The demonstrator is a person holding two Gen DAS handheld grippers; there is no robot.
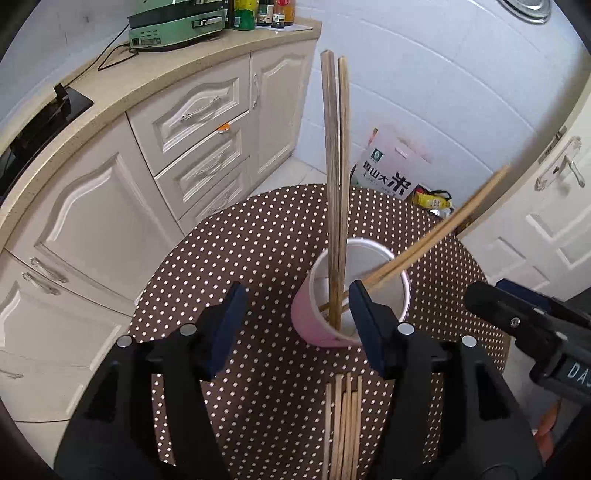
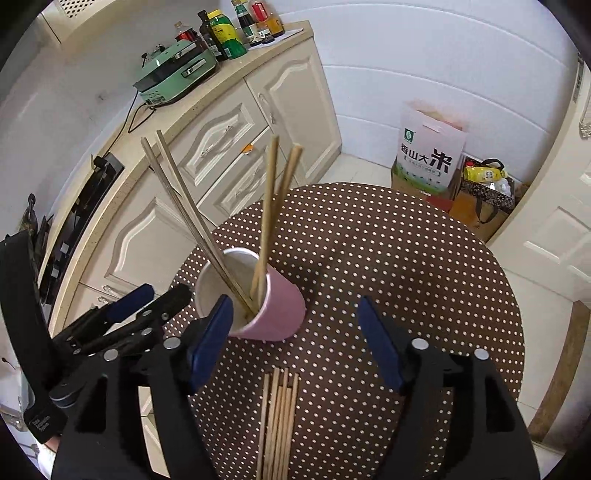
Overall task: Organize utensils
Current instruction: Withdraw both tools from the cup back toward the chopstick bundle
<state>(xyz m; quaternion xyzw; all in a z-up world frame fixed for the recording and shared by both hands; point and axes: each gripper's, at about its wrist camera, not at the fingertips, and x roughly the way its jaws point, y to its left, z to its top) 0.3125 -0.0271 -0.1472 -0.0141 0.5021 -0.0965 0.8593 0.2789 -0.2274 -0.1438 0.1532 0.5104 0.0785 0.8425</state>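
A pink paper cup (image 1: pixel 310 325) (image 2: pixel 280 314) stands on the brown dotted table (image 1: pixel 258 240) (image 2: pixel 406 258). Two pairs of wooden chopsticks stand in it. One pair (image 1: pixel 335 184) (image 2: pixel 184 214) rises steeply; the other (image 1: pixel 436 240) (image 2: pixel 269 206) leans on the rim. Several loose chopsticks (image 1: pixel 343 424) (image 2: pixel 279 417) lie side by side on the table in front of the cup. My left gripper (image 1: pixel 297 325) (image 2: pixel 166 291) is open just above the cup's near side, its pads touching nothing. My right gripper (image 2: pixel 295 339) (image 1: pixel 487 291) is open beside the cup, over the loose chopsticks.
Cream kitchen cabinets (image 1: pixel 192 147) with a countertop run along the left, carrying a green appliance (image 2: pixel 173 74) and bottles (image 2: pixel 229 33). A rice bag (image 2: pixel 428 147) and shopping bags (image 2: pixel 484 192) sit on the floor behind the table. A white door (image 1: pixel 546 206) is at the right.
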